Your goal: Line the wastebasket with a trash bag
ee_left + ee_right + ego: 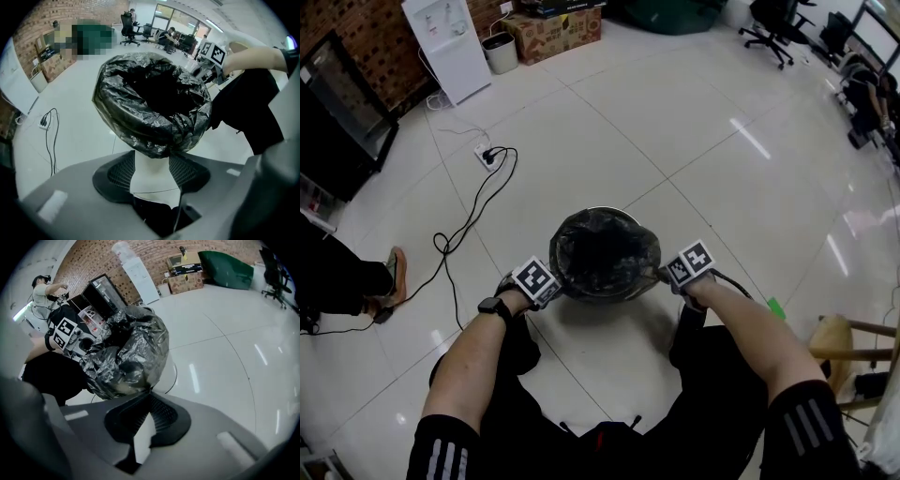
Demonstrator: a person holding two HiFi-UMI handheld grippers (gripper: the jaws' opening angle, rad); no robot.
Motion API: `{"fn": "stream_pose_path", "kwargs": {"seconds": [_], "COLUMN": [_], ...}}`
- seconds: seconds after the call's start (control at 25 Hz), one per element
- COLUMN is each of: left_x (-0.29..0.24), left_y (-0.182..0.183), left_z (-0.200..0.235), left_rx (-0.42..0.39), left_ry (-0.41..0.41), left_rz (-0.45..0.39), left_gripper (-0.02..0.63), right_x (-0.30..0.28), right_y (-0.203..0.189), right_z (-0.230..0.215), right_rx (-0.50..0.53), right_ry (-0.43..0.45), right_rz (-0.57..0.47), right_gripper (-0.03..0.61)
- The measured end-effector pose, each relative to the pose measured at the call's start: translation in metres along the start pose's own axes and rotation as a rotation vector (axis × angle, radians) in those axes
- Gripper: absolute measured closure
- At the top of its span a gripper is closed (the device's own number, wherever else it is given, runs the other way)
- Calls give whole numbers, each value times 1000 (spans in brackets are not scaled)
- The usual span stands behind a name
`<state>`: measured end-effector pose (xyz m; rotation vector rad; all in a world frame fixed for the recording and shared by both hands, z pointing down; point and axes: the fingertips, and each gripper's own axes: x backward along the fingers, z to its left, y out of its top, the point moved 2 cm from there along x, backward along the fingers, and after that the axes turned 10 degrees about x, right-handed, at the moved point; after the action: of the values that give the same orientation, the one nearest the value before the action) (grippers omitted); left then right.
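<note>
The round wastebasket (605,255) stands on the white tile floor right in front of me, with a black trash bag (154,93) spread inside it and folded out over the rim. My left gripper (152,157) is at the rim's left side (553,289); its jaws have narrowed on the bag's hanging fold, which fills the gap at the tips. On the rim's right side (666,275), my right gripper (150,393) is shut, its tips pinching the crinkled bag edge (126,357). The basket's inside is dark.
A black cable runs from a power strip (485,155) across the floor at left, near another person's foot (395,272). A white appliance (448,42) and a cardboard box (553,33) stand by the brick wall. A wooden stool (839,349) is at right.
</note>
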<state>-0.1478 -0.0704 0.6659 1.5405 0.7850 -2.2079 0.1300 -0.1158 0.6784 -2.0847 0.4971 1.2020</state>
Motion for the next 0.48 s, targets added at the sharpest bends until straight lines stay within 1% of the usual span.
{"fn": "stream_pose_path", "kwargs": {"seconds": [0.12, 0.24, 0.32, 0.48], "left_x": [-8, -15, -20, -26], "left_y": [6, 14, 17, 18], "left_z": [4, 17, 25, 33], "left_rx": [2, 16, 21, 44], "left_ry": [26, 77, 105, 109], "left_rz": [-8, -34, -32, -40], "left_gripper": [393, 393, 391, 391], "right_x": [-2, -5, -10, -22], "right_y": [11, 22, 24, 24], "right_z": [-4, -11, -14, -15], "right_rx": [9, -1, -7, 15], "right_ry": [-32, -69, -80, -86], "right_rz": [-18, -45, -45, -22], "right_gripper": [572, 572, 572, 572]}}
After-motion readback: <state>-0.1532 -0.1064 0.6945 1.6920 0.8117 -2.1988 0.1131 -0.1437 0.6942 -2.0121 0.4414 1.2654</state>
